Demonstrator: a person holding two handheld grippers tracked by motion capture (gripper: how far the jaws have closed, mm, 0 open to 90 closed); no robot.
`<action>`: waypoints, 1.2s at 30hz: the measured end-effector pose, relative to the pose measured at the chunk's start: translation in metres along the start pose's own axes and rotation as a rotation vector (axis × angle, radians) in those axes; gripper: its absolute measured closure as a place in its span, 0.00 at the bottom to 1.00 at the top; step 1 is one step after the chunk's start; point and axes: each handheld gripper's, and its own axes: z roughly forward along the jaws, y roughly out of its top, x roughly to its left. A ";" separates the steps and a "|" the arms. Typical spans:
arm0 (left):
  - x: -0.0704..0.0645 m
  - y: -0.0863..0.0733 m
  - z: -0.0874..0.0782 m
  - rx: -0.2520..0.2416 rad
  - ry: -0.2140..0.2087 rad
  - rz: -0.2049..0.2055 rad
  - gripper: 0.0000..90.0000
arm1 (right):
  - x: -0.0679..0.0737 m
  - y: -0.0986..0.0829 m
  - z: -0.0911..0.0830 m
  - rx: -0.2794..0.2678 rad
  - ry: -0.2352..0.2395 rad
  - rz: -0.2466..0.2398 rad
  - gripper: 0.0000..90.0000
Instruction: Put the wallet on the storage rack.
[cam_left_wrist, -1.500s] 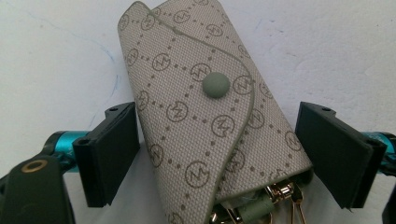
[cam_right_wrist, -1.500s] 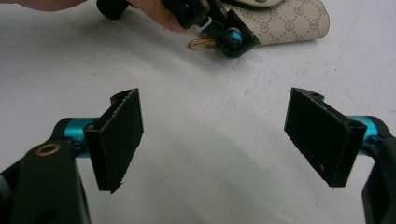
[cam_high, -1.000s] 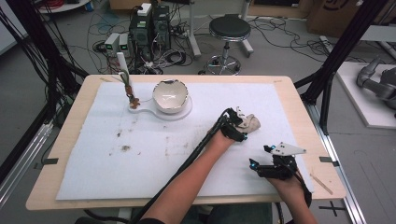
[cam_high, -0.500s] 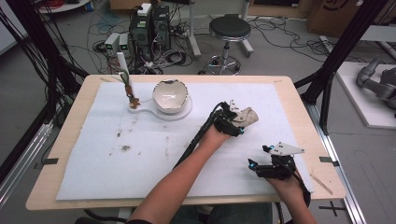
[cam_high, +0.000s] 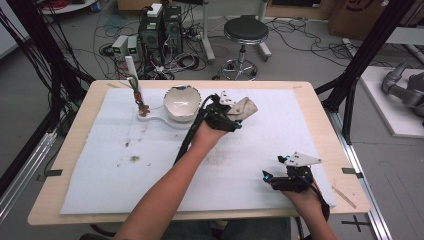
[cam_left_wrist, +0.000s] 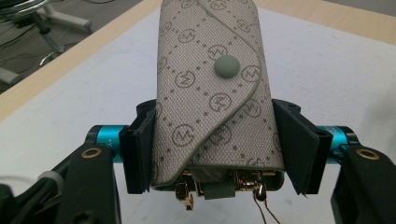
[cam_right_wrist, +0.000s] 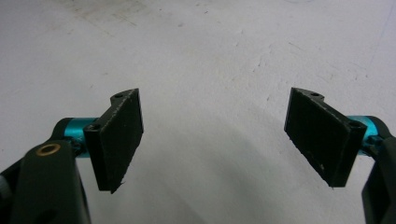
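Since no step can start without knowing where the key pouch sits, we set that out first — line by line.

Key pouch: a beige patterned key pouch (cam_left_wrist: 210, 93) with a snap button, held in our left tongs (cam_left_wrist: 212, 149), above the far middle of the worktop (cam_high: 65, 165).

Left tongs: clamped on the pouch's two long edges near its open end, where gold key hooks hang out; in the high view these tongs (cam_high: 235, 117) hold the pouch (cam_high: 245, 107) just right of the bowl.

Long axis: the pouch points straight away from the left tongs along their own line — flap end far, hooks end near the hand.

Right tongs: spread wide and holding nothing (cam_right_wrist: 212, 140), with bare white mat under them; in the high view they rest at the near right (cam_high: 282, 180), well apart from the pouch.

Bowl: a white bowl (cam_high: 181, 102) on a white board (cam_high: 155, 119) stands just left of the pouch, not touching it as far as we can tell.

Direction that matters: from the pouch, the bowl lies left and close, the right tongs lie near and right, far off.

Nearer hand: the left — it already carries the pouch, so we judge the coming move falls to it.
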 end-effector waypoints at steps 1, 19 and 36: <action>0.002 -0.001 -0.004 -0.003 0.008 -0.004 0.40 | 0.000 0.001 0.001 0.000 0.002 -0.001 0.22; 0.057 -0.026 -0.081 -0.013 0.163 -0.067 0.40 | 0.013 0.019 0.023 0.009 0.048 -0.059 0.22; 0.089 -0.056 -0.098 0.030 0.224 -0.114 0.40 | 0.016 0.025 0.034 0.015 0.067 -0.080 0.22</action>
